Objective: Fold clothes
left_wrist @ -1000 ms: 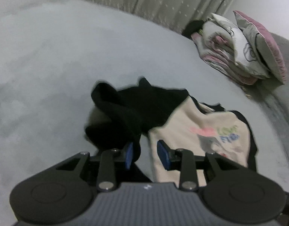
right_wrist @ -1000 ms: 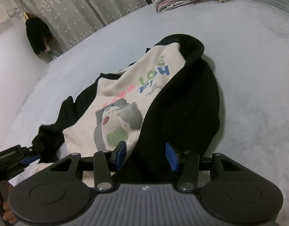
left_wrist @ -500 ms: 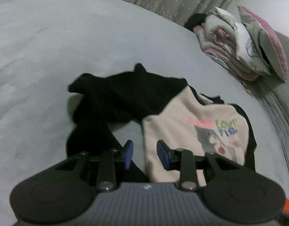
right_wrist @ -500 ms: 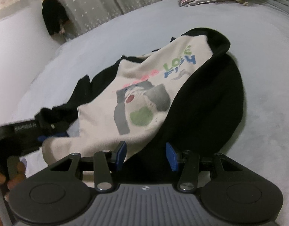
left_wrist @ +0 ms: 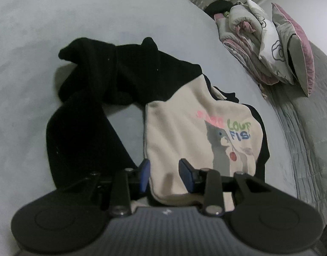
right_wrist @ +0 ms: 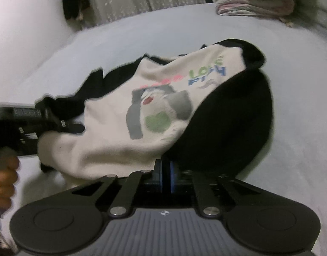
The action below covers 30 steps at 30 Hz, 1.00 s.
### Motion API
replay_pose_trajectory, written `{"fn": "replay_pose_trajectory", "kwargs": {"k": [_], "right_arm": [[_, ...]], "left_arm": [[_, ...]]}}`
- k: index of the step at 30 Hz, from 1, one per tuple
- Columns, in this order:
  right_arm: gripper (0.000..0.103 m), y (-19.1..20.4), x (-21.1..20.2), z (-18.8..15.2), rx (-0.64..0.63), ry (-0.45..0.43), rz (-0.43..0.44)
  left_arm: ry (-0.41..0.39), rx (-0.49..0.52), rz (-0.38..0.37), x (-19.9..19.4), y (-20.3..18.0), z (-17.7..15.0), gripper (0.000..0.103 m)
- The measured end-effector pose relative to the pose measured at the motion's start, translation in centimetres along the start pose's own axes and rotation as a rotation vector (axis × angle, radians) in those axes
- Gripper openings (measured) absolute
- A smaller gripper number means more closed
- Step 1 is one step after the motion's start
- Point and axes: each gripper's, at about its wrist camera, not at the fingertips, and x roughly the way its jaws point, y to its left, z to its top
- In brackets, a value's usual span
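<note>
A stack of folded bedding (left_wrist: 248, 42) and a pillow (left_wrist: 295, 49) sat far right on the grey bed (left_wrist: 35, 42). The soft cream-and-black sweatshirt (left_wrist: 184, 128) lay rumpled nearby. The left gripper (left_wrist: 164, 176) gaped wide around its hem; the right gripper (right_wrist: 166, 176) pinched the hem tight.

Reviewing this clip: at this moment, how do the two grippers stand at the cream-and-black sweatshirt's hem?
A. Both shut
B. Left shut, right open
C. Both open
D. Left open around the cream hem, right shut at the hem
D: the left gripper shows a clear gap between its blue pads, with the sweatshirt hem lying in it, while the right gripper has its pads pressed together at the sweatshirt's edge.
</note>
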Motion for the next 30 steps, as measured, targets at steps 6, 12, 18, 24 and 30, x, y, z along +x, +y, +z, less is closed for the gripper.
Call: {"fn": "replay_pose_trajectory", "kwargs": {"k": [6,12,18,24,30], "right_arm": [[0.008,-4.0,-3.0,0.3,0.108,-0.053,-0.038],[0.008,-6.6,-4.3,1.0,0.142,-0.081,-0.108],[0.008,-11.3,-6.2,1.7,0.208,-0.146,-0.286],[0.008,-15.7,-7.1,1.8,0.295,-0.179,-0.41],[0.011,-17.3,-7.0,1.7,0.341,-0.188,-0.432]], "left_arm": [[0.007,-0.021,-0.015,0.0,0.1,-0.4,0.032],[0.008,-0.021,-0.023,-0.5,0.1,-0.8,0.033],[0.003,-0.011,-0.017,-1.2,0.6,-0.8,0.033],[-0.014,-0.044,-0.029,-1.6,1.4,-0.4,0.034],[0.023,-0.064,-0.059,-0.3,0.9,-0.5,0.034]]}}
